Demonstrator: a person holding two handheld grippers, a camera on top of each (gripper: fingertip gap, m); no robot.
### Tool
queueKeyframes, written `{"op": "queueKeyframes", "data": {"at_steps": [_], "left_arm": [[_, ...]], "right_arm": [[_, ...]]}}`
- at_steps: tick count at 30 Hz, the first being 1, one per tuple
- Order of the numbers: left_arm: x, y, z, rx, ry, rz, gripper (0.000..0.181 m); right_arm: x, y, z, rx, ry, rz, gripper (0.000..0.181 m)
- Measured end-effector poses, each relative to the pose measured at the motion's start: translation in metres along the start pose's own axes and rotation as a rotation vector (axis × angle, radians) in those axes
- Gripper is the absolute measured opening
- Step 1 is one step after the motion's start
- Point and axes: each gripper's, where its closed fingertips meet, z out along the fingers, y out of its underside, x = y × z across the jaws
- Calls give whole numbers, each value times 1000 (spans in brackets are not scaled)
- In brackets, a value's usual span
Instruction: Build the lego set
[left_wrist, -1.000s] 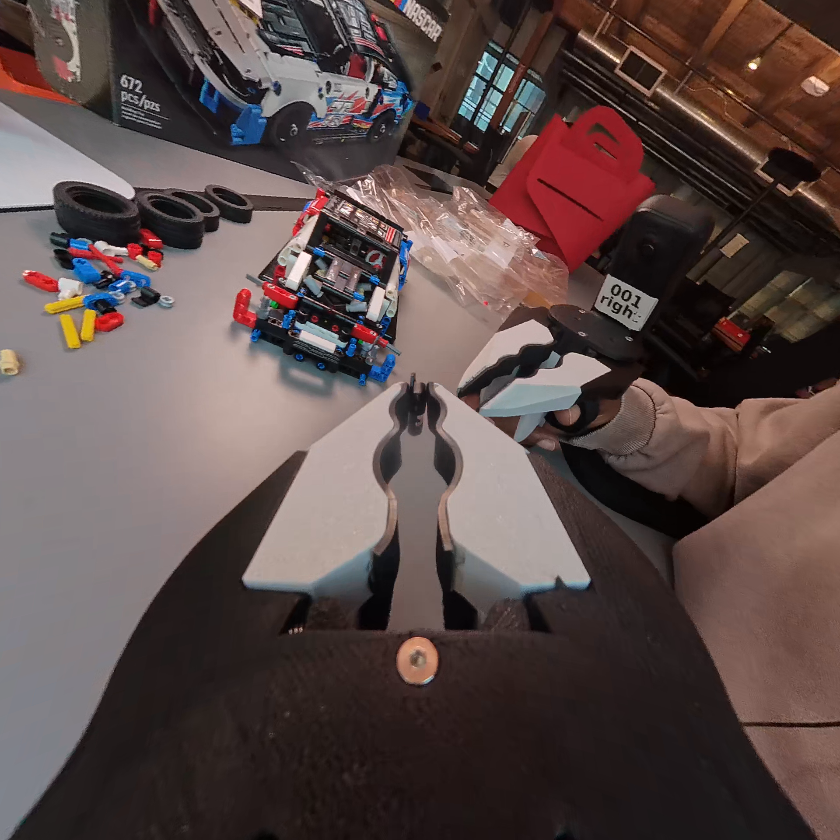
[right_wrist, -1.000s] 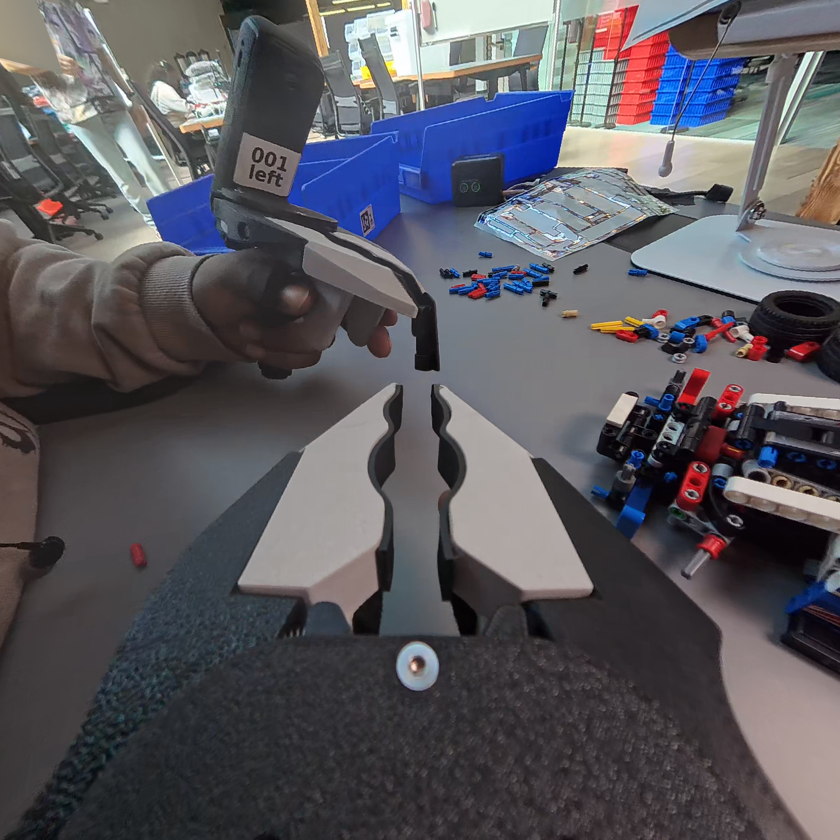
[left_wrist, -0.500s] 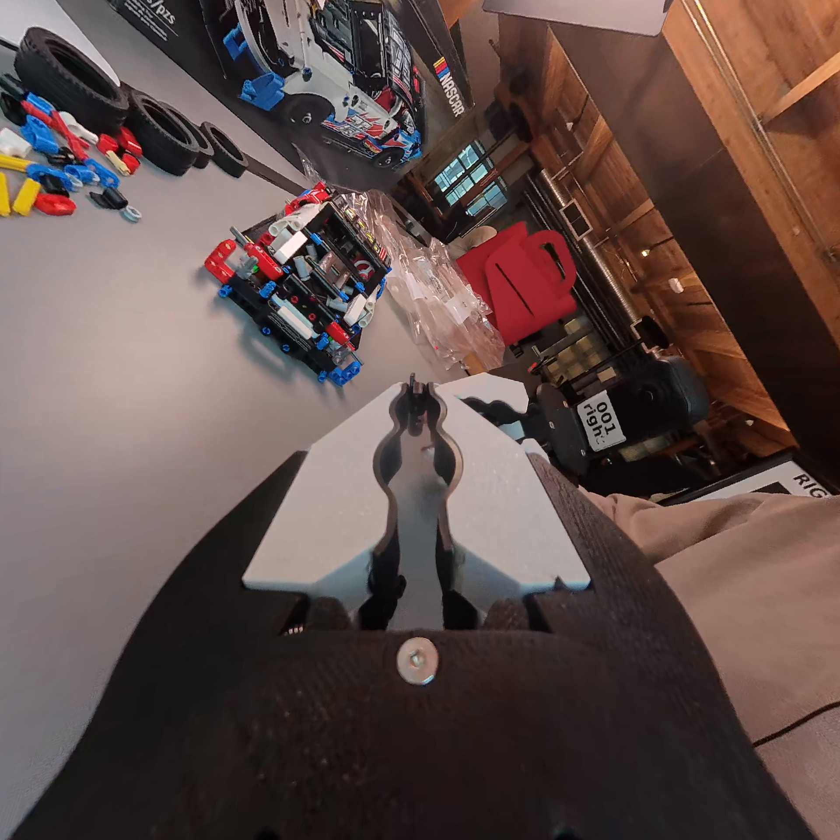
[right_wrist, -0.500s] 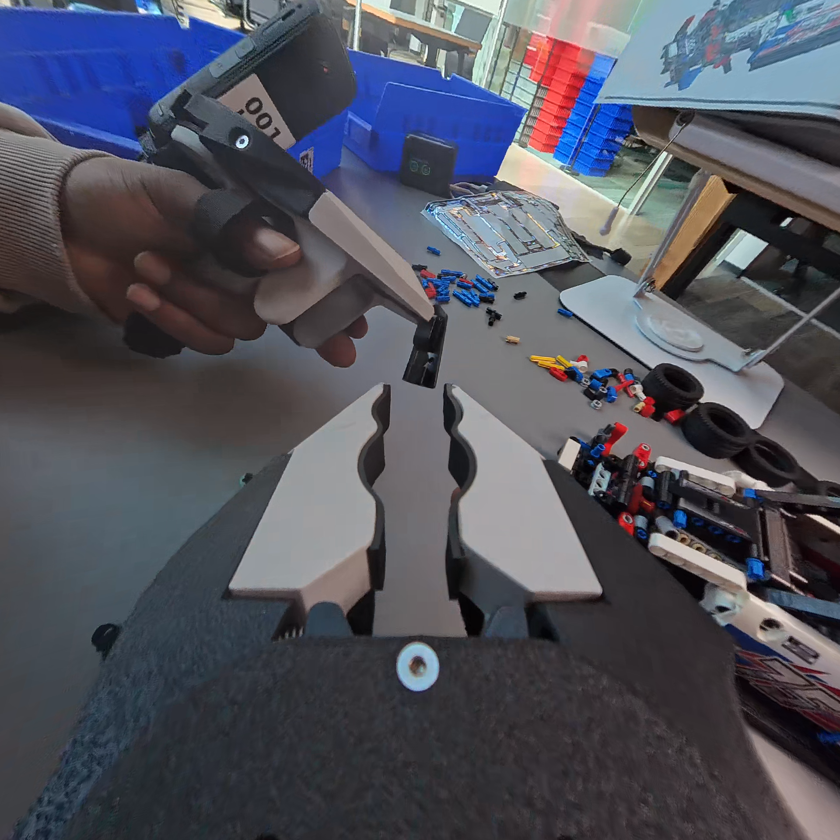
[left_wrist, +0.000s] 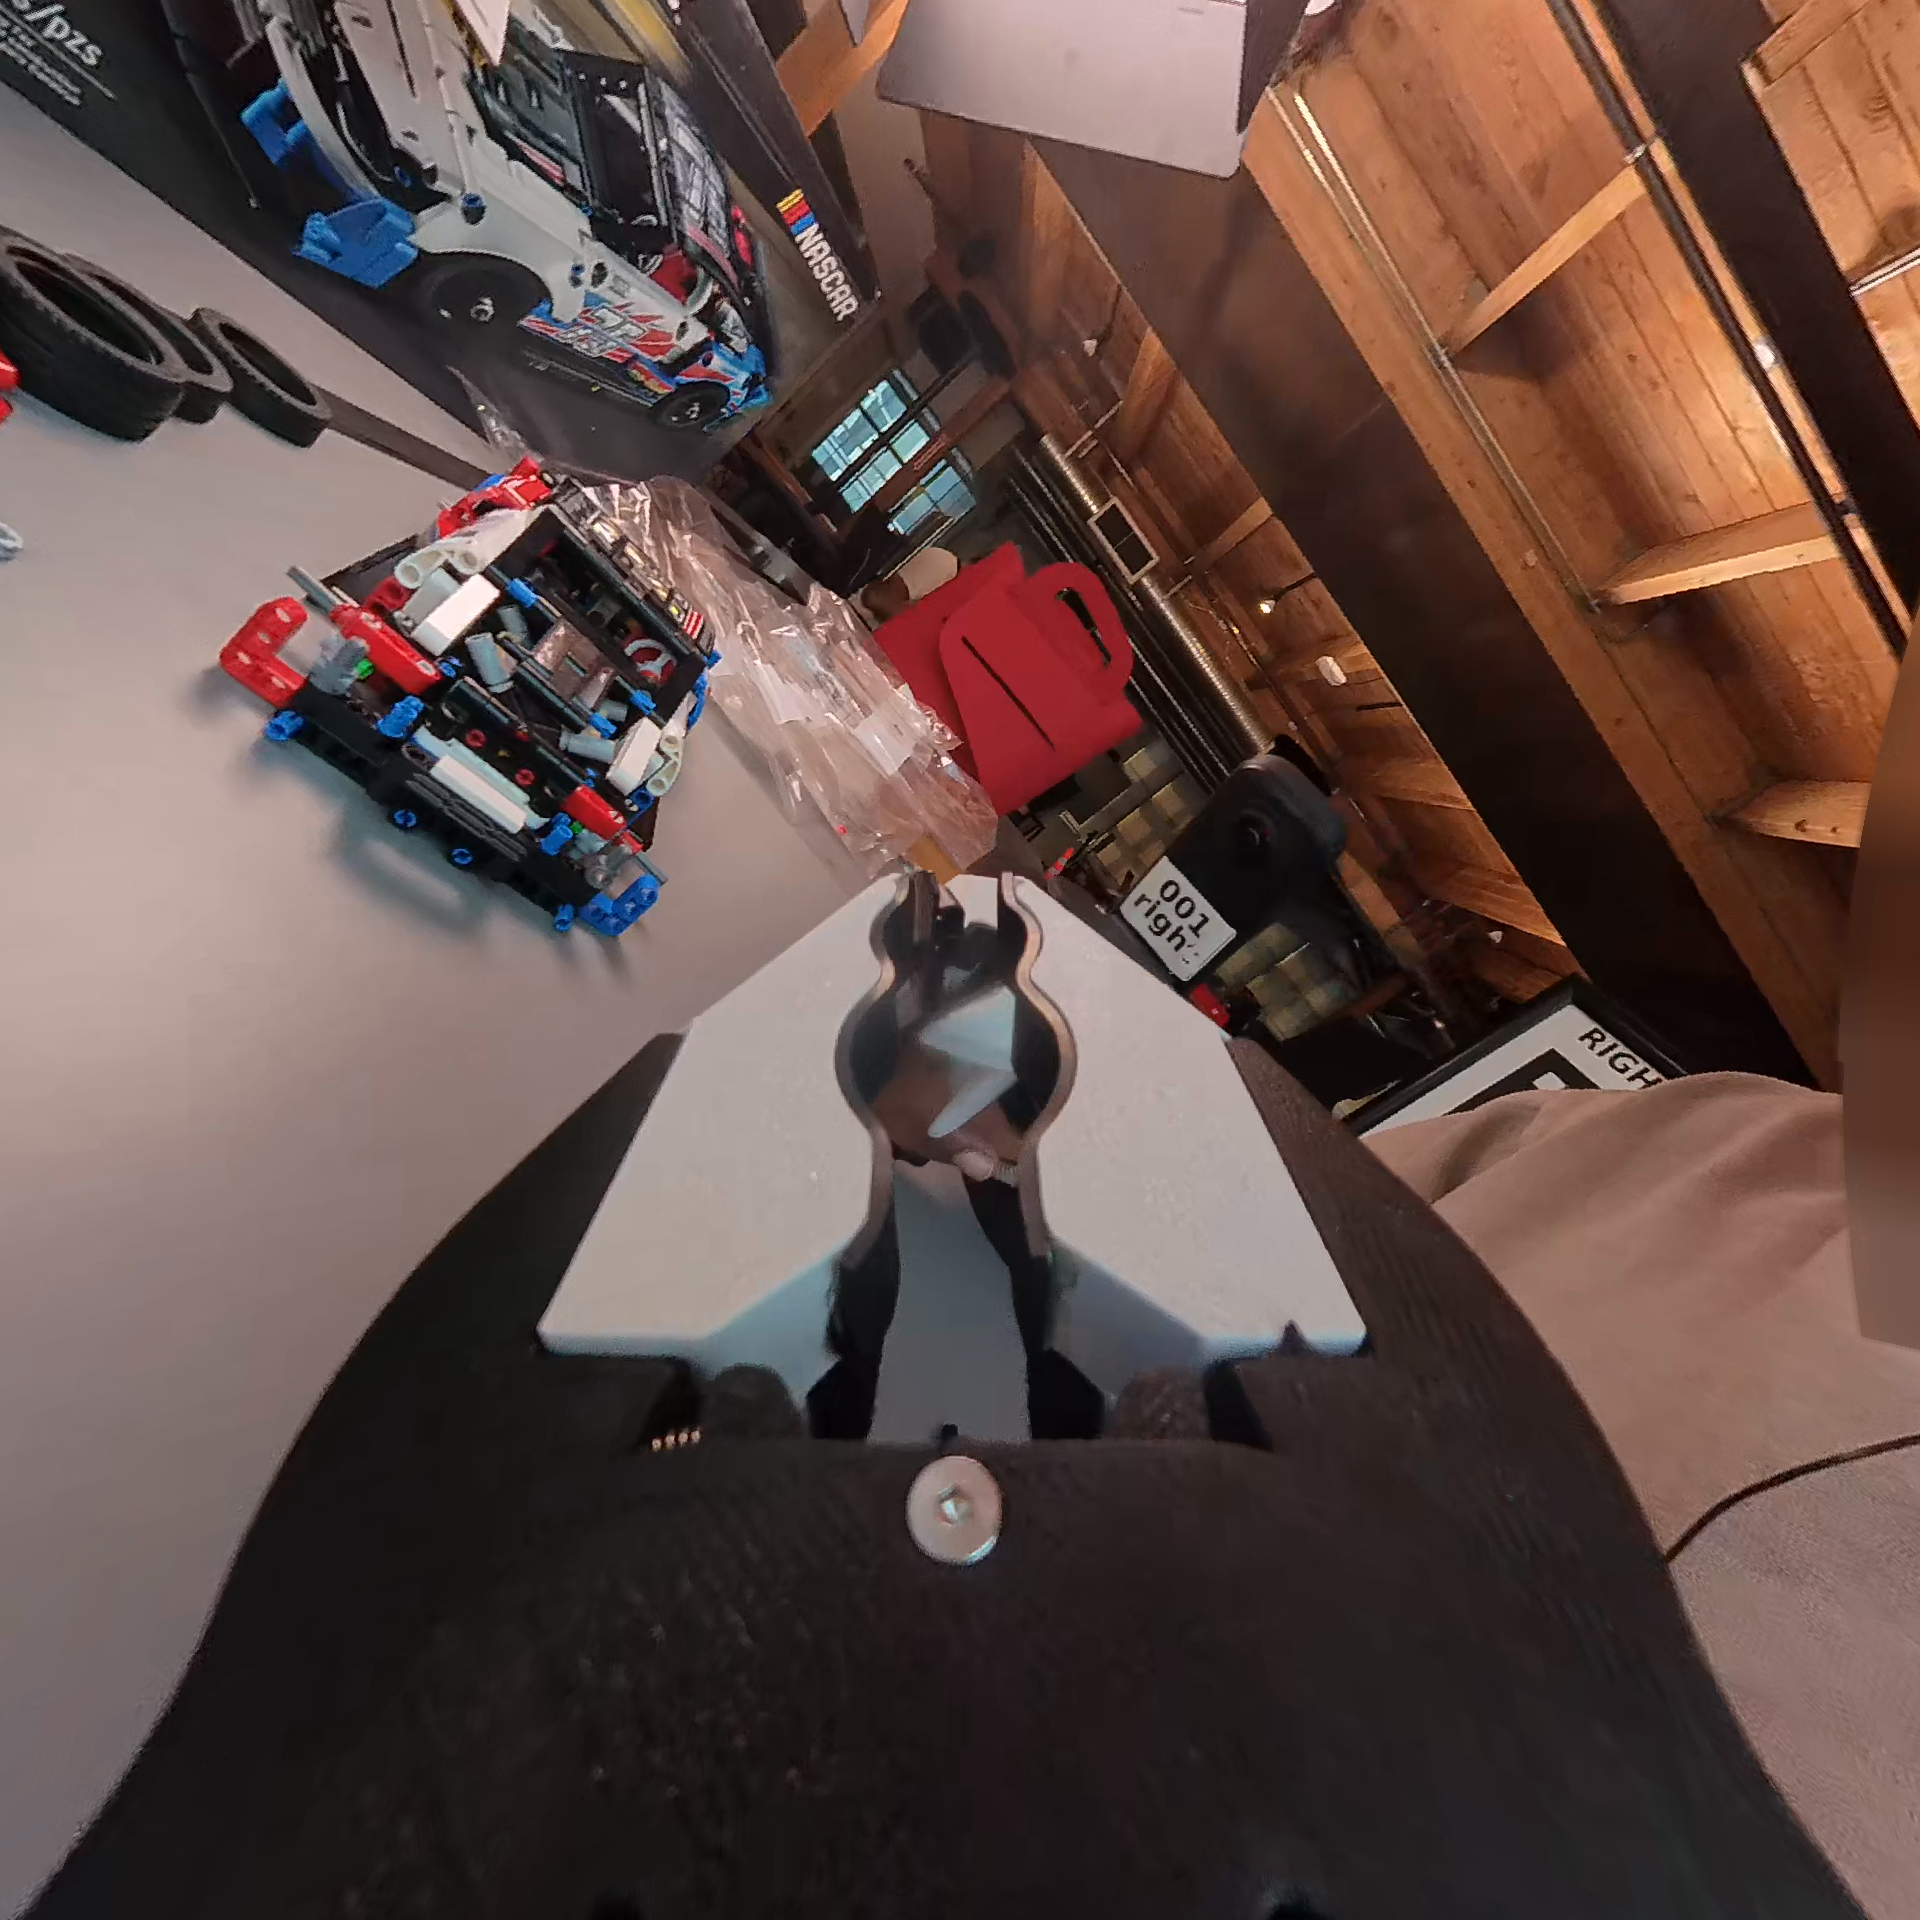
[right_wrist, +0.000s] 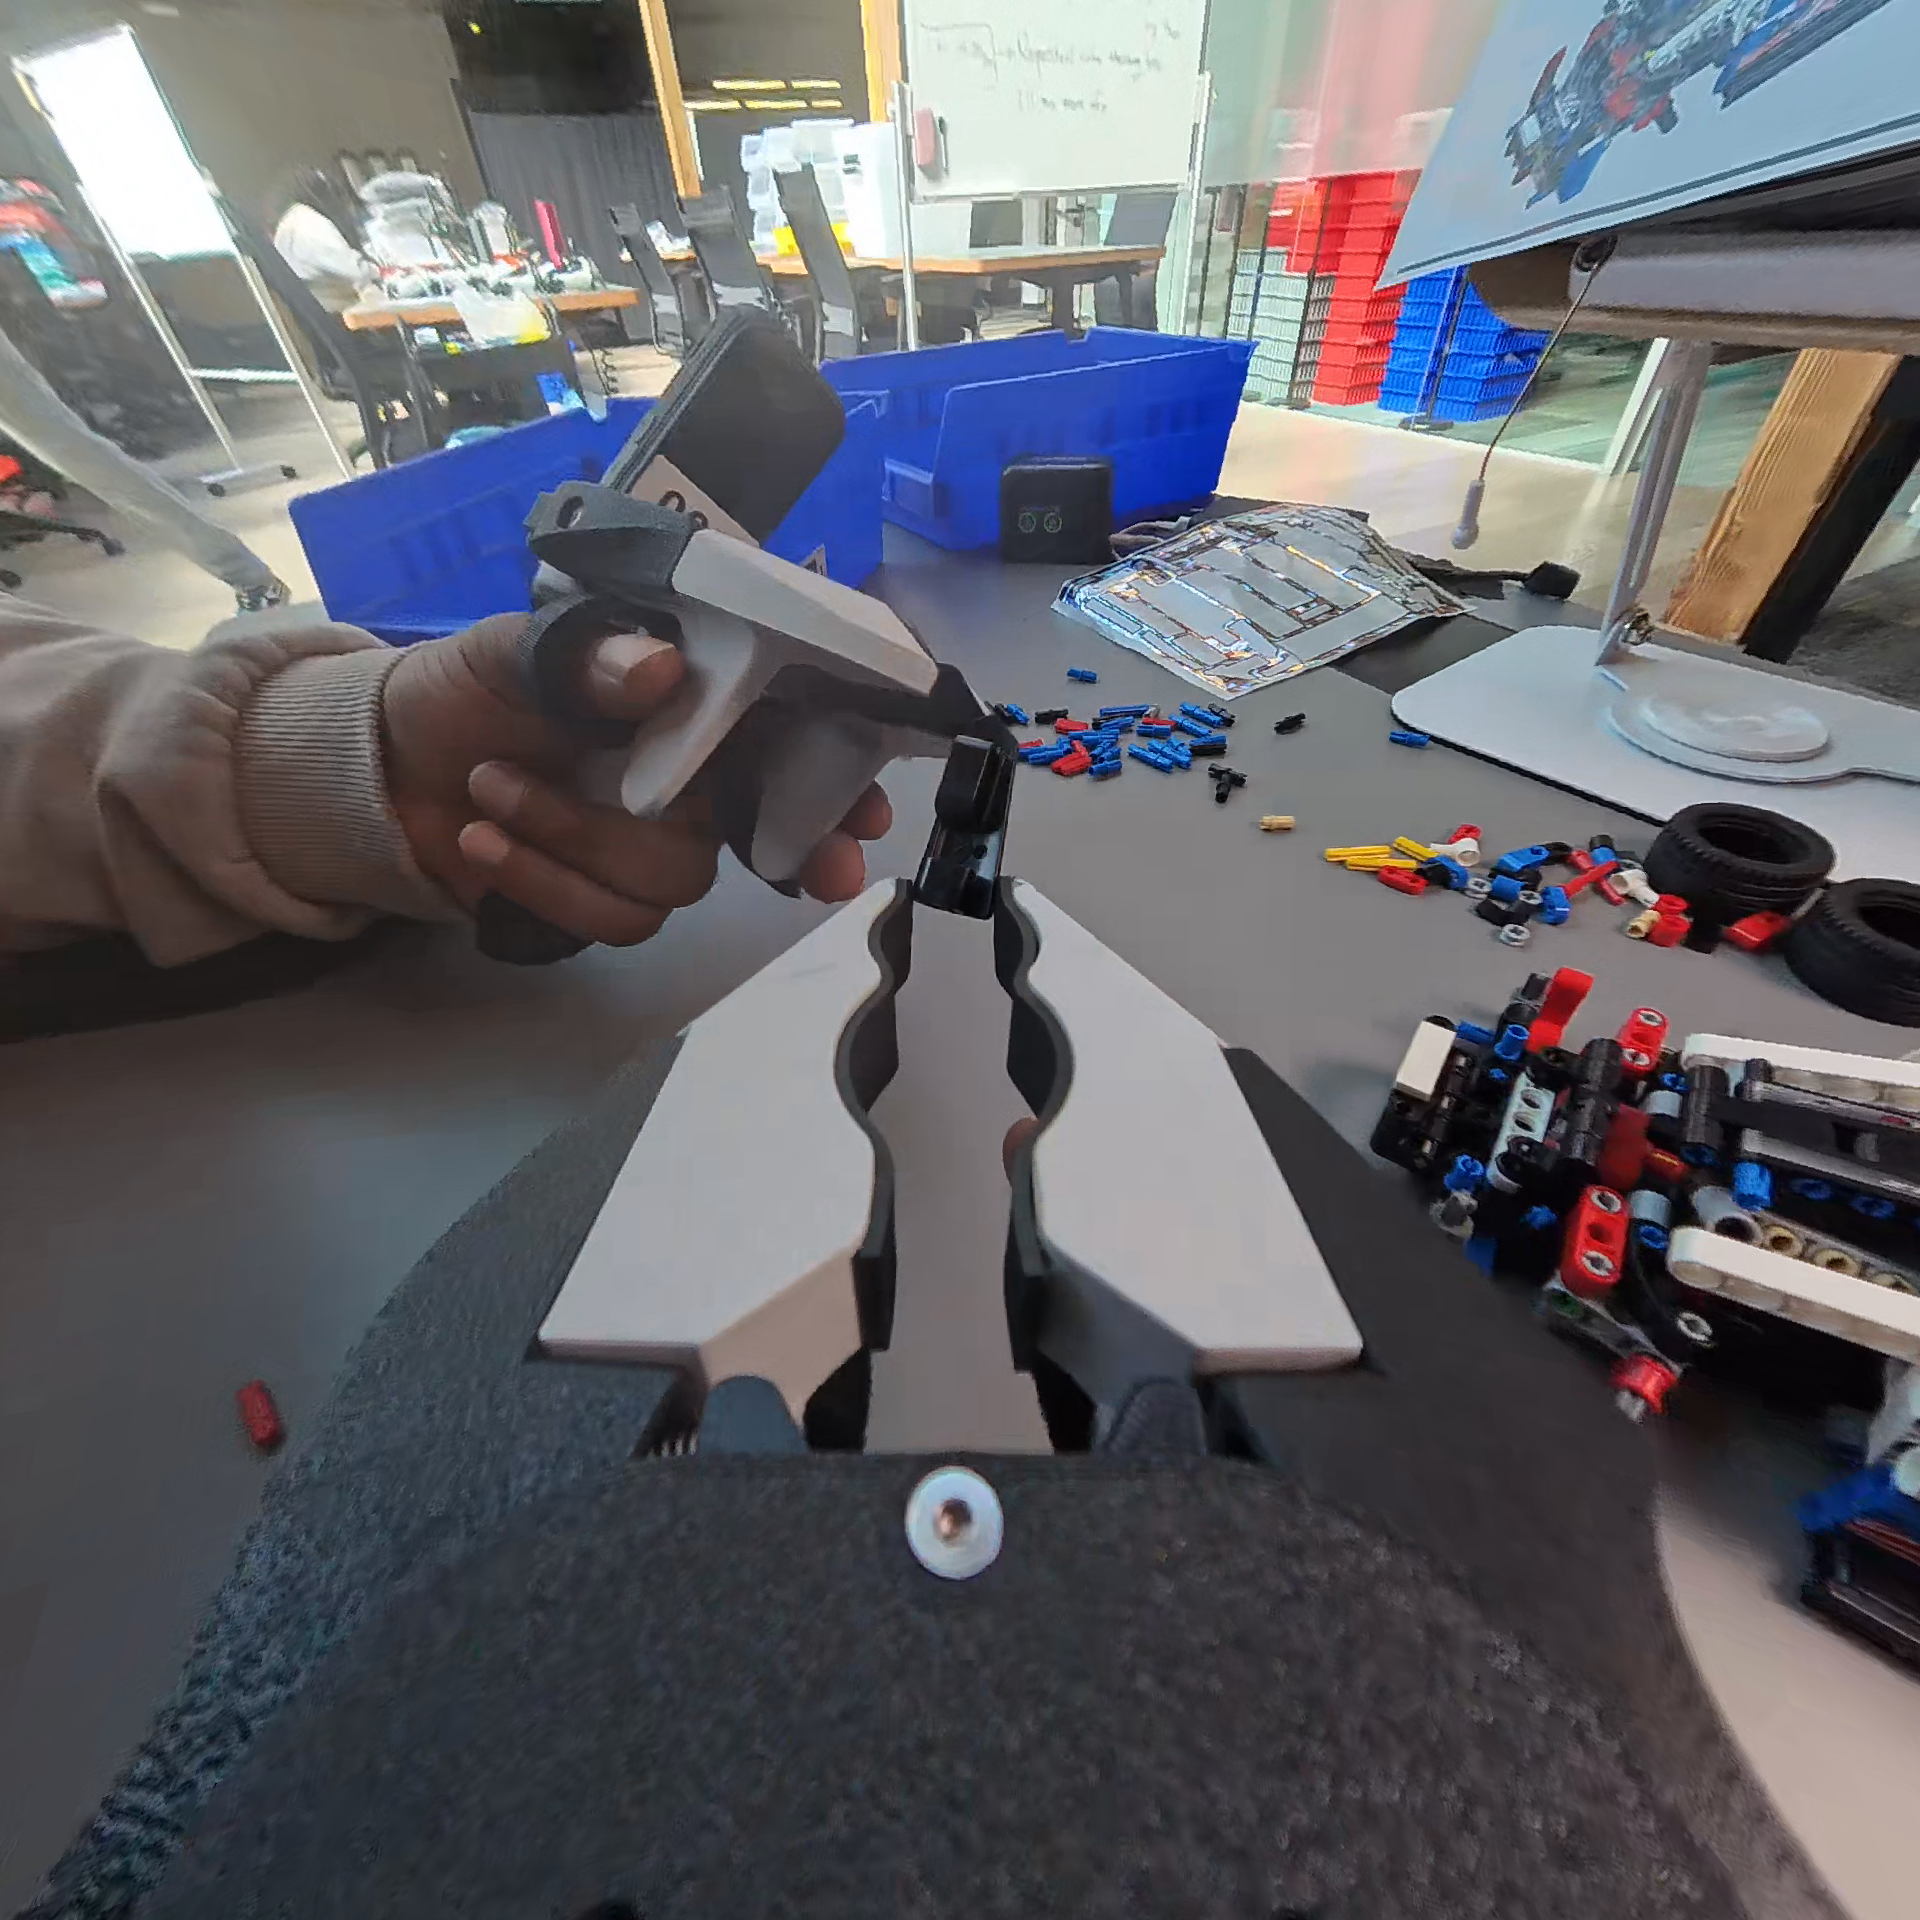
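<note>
At the centre of the right wrist view, the left gripper (right_wrist: 971, 743) clamps the top of a black lego piece (right_wrist: 966, 831), whose lower end sits between the right gripper (right_wrist: 954, 902) tips, jaws parted around it; whether they pinch it is unclear. Bare grey table (right_wrist: 312, 1143) lies lower left, the part-built car (right_wrist: 1683, 1174) at the right edge. A printed set box (left_wrist: 468, 187) stands upper left in the left wrist view, and each gripper carries a white label.

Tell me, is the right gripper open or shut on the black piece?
Shut on it: the right gripper tips touch both sides of the black piece, whose upper end the left gripper also pinches.
</note>
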Motion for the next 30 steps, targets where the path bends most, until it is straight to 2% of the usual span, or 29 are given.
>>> {"op": "queueKeyframes", "data": {"at_steps": [7,13,18,24,30], "left_arm": [[5,-7,-3,22,35,29,11],[12,4,2,-28,58,68,12],[19,9,3,-55,95,82,6],[36,12,3,-71,177,128,8],[42,17,3,-99,196,189,7]], "right_arm": [[-4,-7,-6,37,-27,27,14],[-11,-11,-8,64,-72,32,14],[-16,-11,-8,73,-101,24,14],[-26,-19,-14,130,-201,75,14],[-34,-21,-17,150,-289,136,13]]}}
